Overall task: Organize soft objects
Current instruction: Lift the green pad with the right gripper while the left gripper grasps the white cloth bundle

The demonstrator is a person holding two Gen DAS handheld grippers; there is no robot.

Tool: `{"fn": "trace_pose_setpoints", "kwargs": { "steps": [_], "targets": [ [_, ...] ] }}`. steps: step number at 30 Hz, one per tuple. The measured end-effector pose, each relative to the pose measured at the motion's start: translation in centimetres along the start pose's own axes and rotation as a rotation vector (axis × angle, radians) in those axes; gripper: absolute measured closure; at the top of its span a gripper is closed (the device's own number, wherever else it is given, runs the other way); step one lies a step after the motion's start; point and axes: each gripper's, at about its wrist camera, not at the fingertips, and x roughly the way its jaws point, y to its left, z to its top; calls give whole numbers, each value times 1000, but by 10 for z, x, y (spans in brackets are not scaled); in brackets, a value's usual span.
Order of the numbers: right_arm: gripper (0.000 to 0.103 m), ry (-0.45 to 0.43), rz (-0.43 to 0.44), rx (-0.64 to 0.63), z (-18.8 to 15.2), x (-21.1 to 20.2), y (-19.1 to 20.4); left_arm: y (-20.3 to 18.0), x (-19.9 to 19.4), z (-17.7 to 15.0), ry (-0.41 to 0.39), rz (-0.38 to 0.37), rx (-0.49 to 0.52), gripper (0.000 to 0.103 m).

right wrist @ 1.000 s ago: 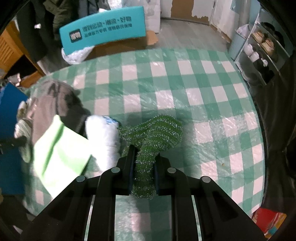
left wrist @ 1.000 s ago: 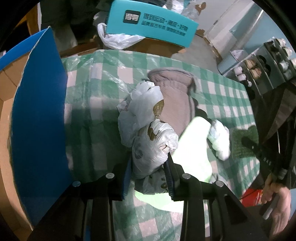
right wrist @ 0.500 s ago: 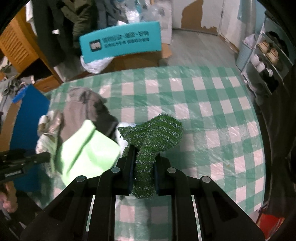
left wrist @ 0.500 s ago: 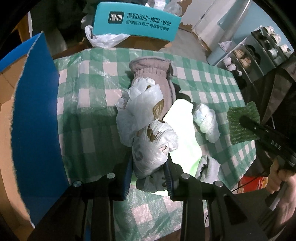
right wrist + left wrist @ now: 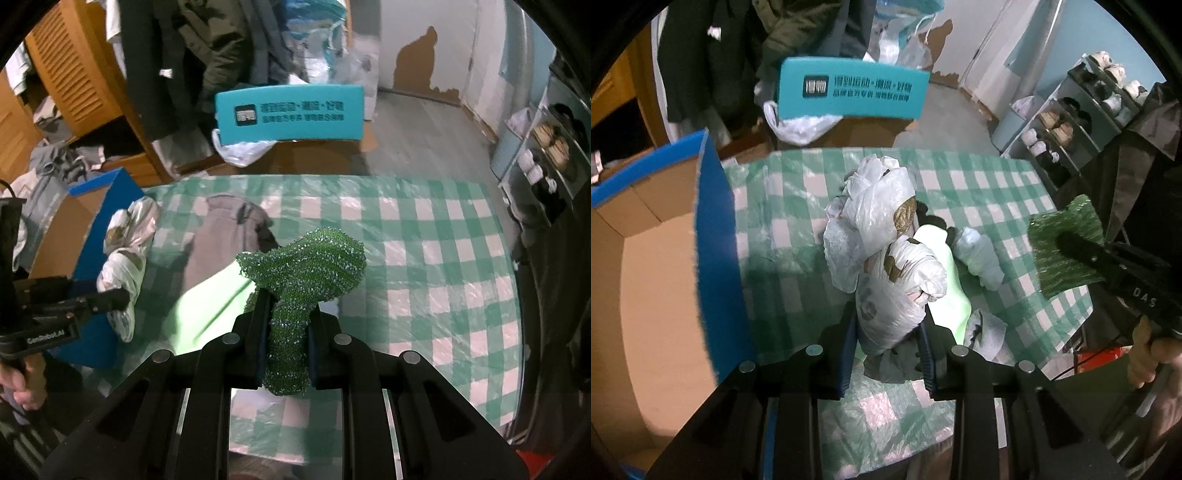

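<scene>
Left tongs (image 5: 888,332) grip crumpled plastic bag (image 5: 882,266), right tongs (image 5: 284,332) clamp green scrubber (image 5: 306,266); open cardboard box (image 5: 657,258) lies frame-left, nearer left hand.

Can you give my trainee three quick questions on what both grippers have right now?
1. True or false: the right gripper is empty.
2. What is clamped in the left gripper? A) grey garment B) white plastic bag bundle C) pale green cloth
3. What stands beside the checked tablecloth, next to the left gripper?

Key: 1 false, it pinches the green scrubbing cloth. 2 B. 3 A blue-edged cardboard box.
</scene>
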Motion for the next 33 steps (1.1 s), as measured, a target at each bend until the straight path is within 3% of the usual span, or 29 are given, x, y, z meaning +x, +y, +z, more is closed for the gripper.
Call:
{"fn": "trace_pose_setpoints", "kwargs": {
  "steps": [10,33],
  "targets": [
    [88,-11,37,-61,11,-6,35,11,-37,-4,-65,33,3,73],
    [88,14,158,-201,39,7,145,82,-92,-24,-160,84,-124,73]
  ]
}}
